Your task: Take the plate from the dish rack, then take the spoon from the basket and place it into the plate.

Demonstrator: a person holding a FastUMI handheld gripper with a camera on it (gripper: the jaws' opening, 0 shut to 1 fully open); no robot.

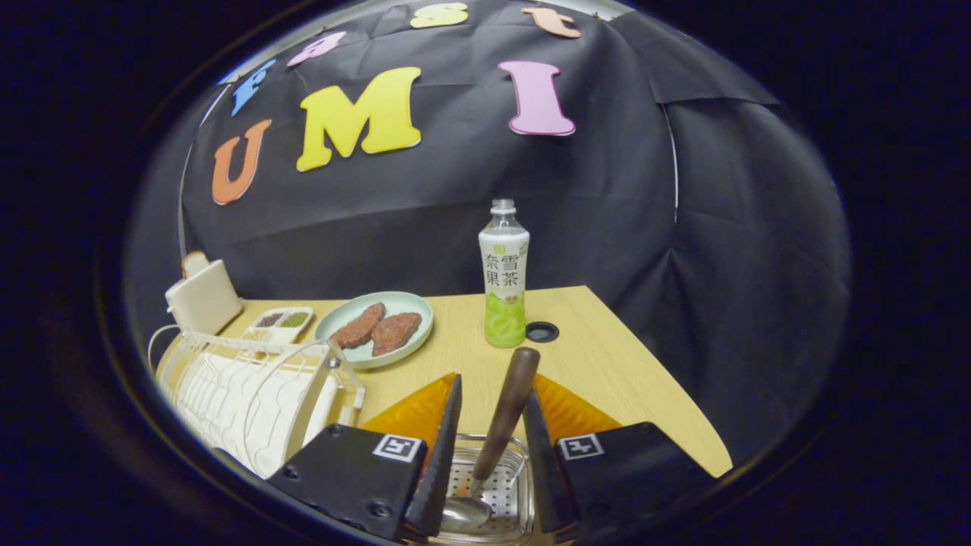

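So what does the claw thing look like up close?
The claw has two long fingers shaped like wedges that narrow to thin tips. Each finger sits on a chunky black block with small screws in it. On top of each block is a little square black-and-white marker, like a pixel pattern. No cables are visible.

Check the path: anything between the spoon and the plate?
Nothing visible. The wooden-handled metal spoon stands in the steel mesh basket between the open tool's fingers; bare table leads to the pale green plate, which already holds two meat patties.
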